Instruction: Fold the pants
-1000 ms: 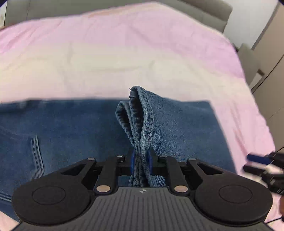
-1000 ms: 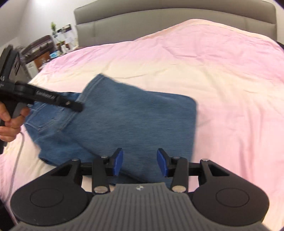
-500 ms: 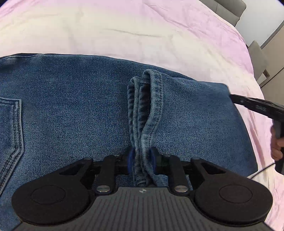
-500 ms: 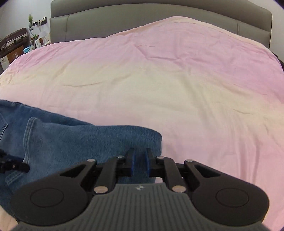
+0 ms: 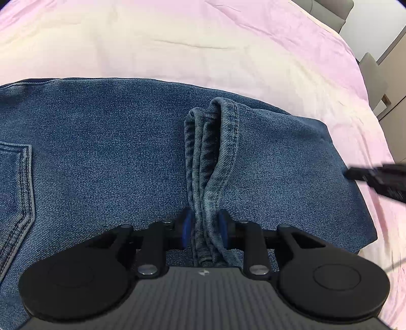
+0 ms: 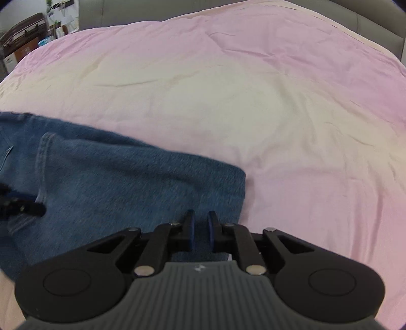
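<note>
Pants [image 5: 106, 157] lie flat on bed [image 5: 203, 45], legs already doubled over seat; back pocket at 9 o'clock. Judged: one fold down, at least one more left.

Left claw [image 5: 203, 228] at 6 o'clock, jaws opening, bunched hem [image 5: 213, 152] between pads, looks barely gripped.

Right claw [image 6: 200, 229] pressed together over fold corner at 6 o'clock; whether it pinches denim, cannot tell.

Fold edge [image 6: 243, 182] ends mid-bed. Open sheet from 12 to 3 o'clock; headboard [image 6: 375, 22] well apart.

No legible text, labels, brands or nos. anywhere in either view.
</note>
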The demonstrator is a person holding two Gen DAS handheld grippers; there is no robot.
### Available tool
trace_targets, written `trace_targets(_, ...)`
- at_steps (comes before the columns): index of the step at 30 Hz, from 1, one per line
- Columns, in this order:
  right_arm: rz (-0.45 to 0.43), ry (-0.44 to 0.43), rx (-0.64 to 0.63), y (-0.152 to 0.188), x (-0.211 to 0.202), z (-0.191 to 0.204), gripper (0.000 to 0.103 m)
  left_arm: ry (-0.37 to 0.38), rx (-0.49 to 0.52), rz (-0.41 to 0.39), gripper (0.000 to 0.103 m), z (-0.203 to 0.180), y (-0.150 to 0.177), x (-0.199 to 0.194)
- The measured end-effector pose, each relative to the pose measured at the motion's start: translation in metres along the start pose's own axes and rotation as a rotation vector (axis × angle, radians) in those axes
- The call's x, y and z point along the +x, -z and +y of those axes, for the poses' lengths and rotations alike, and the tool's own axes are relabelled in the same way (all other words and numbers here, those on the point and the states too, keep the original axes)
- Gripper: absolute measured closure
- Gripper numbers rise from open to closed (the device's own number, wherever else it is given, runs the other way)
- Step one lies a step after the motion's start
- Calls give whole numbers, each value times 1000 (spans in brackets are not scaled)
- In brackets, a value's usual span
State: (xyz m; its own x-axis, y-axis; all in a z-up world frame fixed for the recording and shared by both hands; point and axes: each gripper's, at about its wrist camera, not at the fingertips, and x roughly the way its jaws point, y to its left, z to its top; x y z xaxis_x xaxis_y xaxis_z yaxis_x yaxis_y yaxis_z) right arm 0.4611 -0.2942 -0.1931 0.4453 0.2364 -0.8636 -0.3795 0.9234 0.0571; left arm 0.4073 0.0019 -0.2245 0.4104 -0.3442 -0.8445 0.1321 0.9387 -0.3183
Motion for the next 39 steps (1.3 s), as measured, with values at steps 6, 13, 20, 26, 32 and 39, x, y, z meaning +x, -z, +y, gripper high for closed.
trace_targets(6,89,-47,-103,48,-31,19,96,-38,27,-1,71,-11,2,3)
trace_targets(13,113,-44,-107,58,7,22,98,-68,50,6,71,-19,1,8)
trace_targets(20,156,-34,-110,48,8,25,99,-105,1,-61,64,-24,13,-4)
trace_targets(26,136,78,-299,45,-8,55,98,-134,-73,-160,52,-20,37,-50)
trace_targets(32,17,27,-360,26,-30,88,78,-211,-249,-305,52,20,72,-114)
trace_targets(39,-34,18,-572,-2,-17,160,64,-313,-459,-424,46,93,89,-180)
